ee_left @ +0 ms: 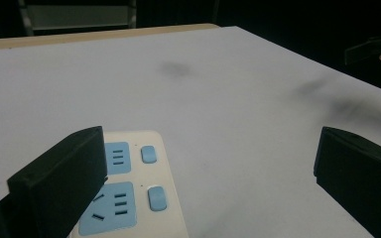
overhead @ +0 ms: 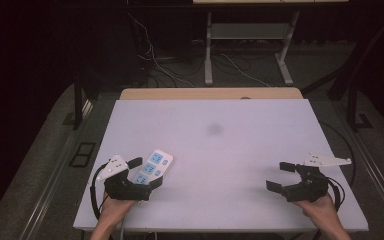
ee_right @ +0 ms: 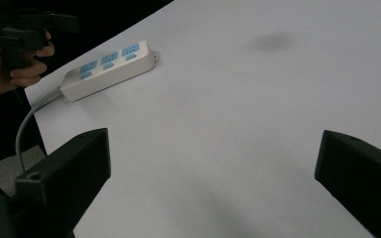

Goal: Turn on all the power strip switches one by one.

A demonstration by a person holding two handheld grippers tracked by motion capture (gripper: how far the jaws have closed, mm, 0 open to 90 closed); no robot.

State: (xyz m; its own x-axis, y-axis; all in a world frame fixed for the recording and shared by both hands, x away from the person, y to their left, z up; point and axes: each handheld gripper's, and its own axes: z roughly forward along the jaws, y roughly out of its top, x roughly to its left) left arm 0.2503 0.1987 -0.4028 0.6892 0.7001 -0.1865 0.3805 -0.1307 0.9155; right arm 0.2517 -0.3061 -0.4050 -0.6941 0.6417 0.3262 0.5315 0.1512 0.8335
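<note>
**White bench, dark room**

White bench (overhead: 240, 150) under dim light, faint dark smudge (overhead: 215, 129) near middle. White power strip (overhead: 152, 167) with blue sockets at near-left, lying flat. Left claw (overhead: 147, 172) spread wide, straddling strip's near end. Right claw (overhead: 279, 175) spread too, holding nothing, above bare surface at near-right, well apart from strip.

No writing I can read anywhere.
The power strip (ee_left: 129, 188) under my view carries blue socket panels and switches, but no legible label, brand or number.
</note>
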